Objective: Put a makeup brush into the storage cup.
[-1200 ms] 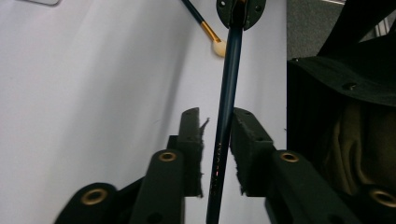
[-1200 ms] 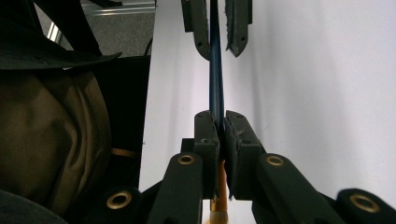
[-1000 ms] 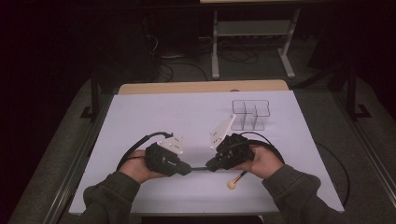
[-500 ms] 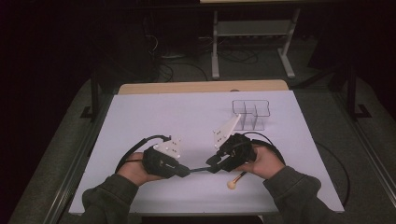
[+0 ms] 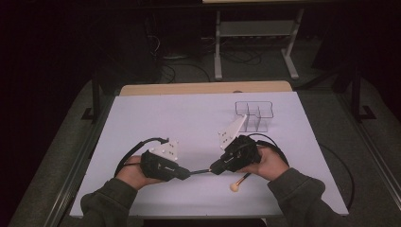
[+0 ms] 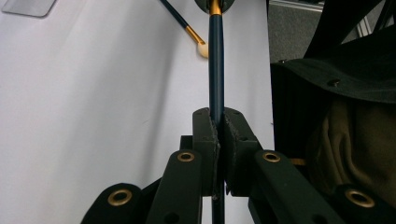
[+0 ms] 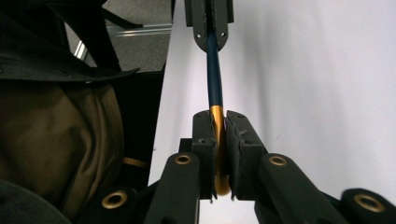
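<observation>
Two grippers pinch one slim brush between them.

The left gripper (image 6: 218,135) clamps the glossy dark-blue brush (image 6: 215,70) on its round handle; the right gripper (image 7: 219,135) clamps its gold ferrule. A second brush (image 5: 239,182) lies on the matte white table (image 5: 189,118) at 6 o'clock of the right gripper.

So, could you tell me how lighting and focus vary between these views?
High view: white table bright, surroundings almost black. Left gripper view: dark blue brush handle sharp, nearest jaw links soft. Right gripper view: gold ferrule crisp, sleeve blurred.
</observation>
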The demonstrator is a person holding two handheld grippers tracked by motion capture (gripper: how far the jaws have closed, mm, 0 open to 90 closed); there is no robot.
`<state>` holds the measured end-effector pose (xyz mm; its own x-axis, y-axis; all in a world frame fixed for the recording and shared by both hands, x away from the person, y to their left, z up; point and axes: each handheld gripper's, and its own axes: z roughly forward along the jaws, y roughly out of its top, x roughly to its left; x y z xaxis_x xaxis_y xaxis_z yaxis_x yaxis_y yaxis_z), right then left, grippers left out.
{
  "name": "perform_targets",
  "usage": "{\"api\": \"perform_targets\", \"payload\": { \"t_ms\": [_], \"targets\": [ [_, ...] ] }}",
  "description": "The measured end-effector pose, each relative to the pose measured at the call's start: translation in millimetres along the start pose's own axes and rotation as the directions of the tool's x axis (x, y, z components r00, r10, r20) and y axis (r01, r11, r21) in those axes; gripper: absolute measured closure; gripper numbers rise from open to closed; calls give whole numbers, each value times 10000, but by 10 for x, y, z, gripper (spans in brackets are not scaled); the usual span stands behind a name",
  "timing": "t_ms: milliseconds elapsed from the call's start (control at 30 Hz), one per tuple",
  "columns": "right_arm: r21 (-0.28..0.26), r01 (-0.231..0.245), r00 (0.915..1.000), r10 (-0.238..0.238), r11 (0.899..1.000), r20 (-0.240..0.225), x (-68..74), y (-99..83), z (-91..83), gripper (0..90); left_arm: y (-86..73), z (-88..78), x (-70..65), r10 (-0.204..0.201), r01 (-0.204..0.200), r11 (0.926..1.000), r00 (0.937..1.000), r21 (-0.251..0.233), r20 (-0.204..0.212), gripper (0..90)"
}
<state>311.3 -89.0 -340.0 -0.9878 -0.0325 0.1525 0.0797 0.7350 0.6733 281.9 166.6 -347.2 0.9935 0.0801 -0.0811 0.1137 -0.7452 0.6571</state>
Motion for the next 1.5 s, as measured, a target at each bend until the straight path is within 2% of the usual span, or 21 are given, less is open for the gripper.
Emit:
{"api": "perform_targets", "payload": {
  "t_ms": [167, 267, 467, 500, 533, 667, 733, 833, 867, 900, 933, 967, 1000, 1033, 1100, 1133, 1300, 1400, 1500],
  "targets": [
    [346, 27, 9998, -20, 9994, -191, -6, 22, 11, 828, 12, 46, 1, -20, 17, 9995, 10000, 307, 69, 832],
    [735, 177, 9998, -170, 9971, -102, -11, 63, 12, 830, 21, 83, 5, 11, -17, 9983, 9999, 576, 108, 781],
    [1609, 329, 9994, -340, 9864, 40, 28, 180, 12, 831, 44, 106, -7, -77, 77, 9985, 10000, 539, -10, 763],
    [1709, 566, 9982, -595, 9837, 118, 23, 200, 19, 831, 48, 103, -8, -70, 71, 9985, 10000, 537, -20, 763],
    [1876, 611, 9978, -651, 9804, 153, 26, 218, 22, 831, 51, 102, -10, -70, 73, 9985, 10000, 544, -42, 764],
    [1755, 757, 9968, -789, 9816, 111, 37, 268, 4, 831, 48, 112, -16, 10, -6, 9976, 10000, 689, -60, 833],
    [1728, 724, 9970, -757, 9823, 127, 38, 270, -3, 831, 46, 115, -19, 38, -27, 9978, 9999, 668, -161, 838],
    [1232, 522, 9983, -552, 9910, 204, 34, 246, -32, 818, 23, 108, -14, -2, 16, 9986, 9996, 526, -268, 844],
    [1050, 350, 9991, -375, 9939, 221, 25, 228, -44, 759, 9, 103, -10, -11, 23, 9991, 9996, 422, -286, 844],
    [861, 172, 9980, -223, 9961, 588, 14, 211, -56, 617, -7, 98, -6, -45, 57, 9995, 9993, 318, -372, 844],
    [599, -79, 9978, 39, 9982, 657, -8, 184, -75, 629, -24, 89, -3, -118, 127, 9997, 9991, 220, -411, 845],
    [308, -330, 9984, 315, 9990, 475, -17, 149, -99, 604, -44, 84, -6, -222, 223, 9998, 9988, 16, -437, 845],
    [42, -309, 9971, 305, 9995, 691, -26, 116, -116, 575, -60, 76, -6, -270, 263, 9995, 9984, -146, -499, 845],
    [-81, -504, 9958, 508, 9987, 756, -33, 81, -126, 568, -75, 66, -2, -317, 302, 9992, 9980, -279, -552, 846],
    [-593, -722, 9946, 763, 9956, 706, -56, 9, -135, 536, -101, 58, 2, -447, 409, 9973, 9970, -602, -625, 846],
    [-717, -937, 9932, 983, 9930, 625, -62, -17, -141, 537, -110, 56, 0, -530, 480, 9963, 9961, -715, -702, 846],
    [-1430, -1249, 9890, 1347, 9818, 611, -72, -100, -124, 543, -122, 77, 6, -686, 595, 9915, 9947, -1158, -765, 846],
    [-1670, -1278, 9903, 1351, 9776, 333, -83, -102, -110, 626, -99, 104, 1, -566, 480, 9923, 9957, -1145, -730, 846],
    [-1844, -1251, 9916, 1288, 9749, 82, -89, -95, -115, 763, -85, 126, -3, -531, 458, 9936, 9962, -1035, -694, 846]
  ]
}}
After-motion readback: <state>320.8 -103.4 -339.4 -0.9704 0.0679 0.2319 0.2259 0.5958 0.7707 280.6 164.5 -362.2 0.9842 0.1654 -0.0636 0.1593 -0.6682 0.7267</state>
